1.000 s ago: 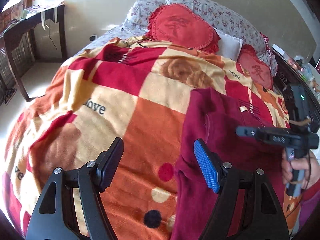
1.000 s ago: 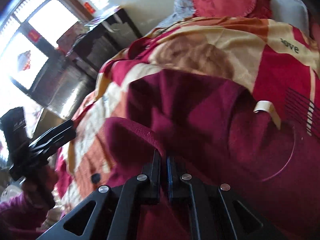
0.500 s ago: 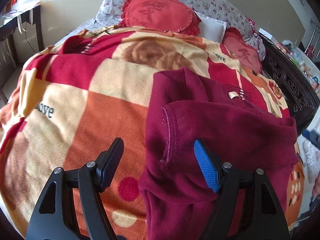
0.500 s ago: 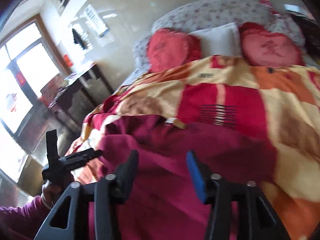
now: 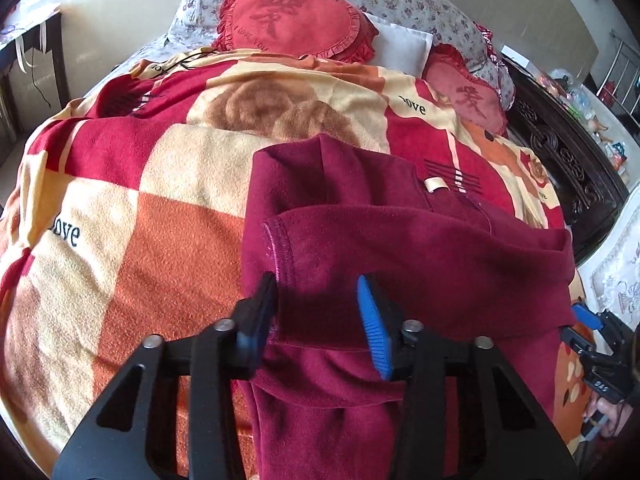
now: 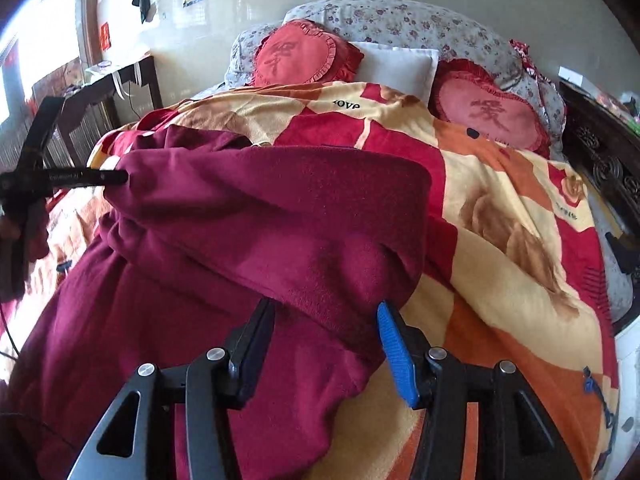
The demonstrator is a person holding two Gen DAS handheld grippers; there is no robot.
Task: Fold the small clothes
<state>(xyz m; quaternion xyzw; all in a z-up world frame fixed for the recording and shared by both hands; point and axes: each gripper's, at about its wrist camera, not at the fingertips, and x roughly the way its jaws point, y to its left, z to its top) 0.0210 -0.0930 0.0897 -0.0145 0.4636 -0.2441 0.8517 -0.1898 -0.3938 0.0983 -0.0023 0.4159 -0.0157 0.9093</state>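
A dark red fleece top (image 5: 400,248) lies on the bed's patterned blanket (image 5: 132,216), one sleeve folded across its body with the cuff (image 5: 280,244) at the left. My left gripper (image 5: 320,312) is open, its jaws astride the cloth just below that cuff. My right gripper (image 6: 326,328) is open over the folded sleeve's right edge (image 6: 360,240). In the right wrist view the left gripper (image 6: 60,178) shows at the far left, touching the garment's side. In the left wrist view the right gripper (image 5: 592,348) shows at the right edge.
Two red heart cushions (image 5: 292,20) (image 5: 468,96) and a white pillow (image 5: 404,44) lie at the head of the bed. A dark carved bed frame (image 5: 568,160) runs along the right. A dark desk (image 6: 100,92) stands by the wall at the left.
The right gripper let go of the sleeve and opened, then drew back to the right. The sleeve now lies folded across the top. The left gripper moved onto the cuff and narrowed its jaws.
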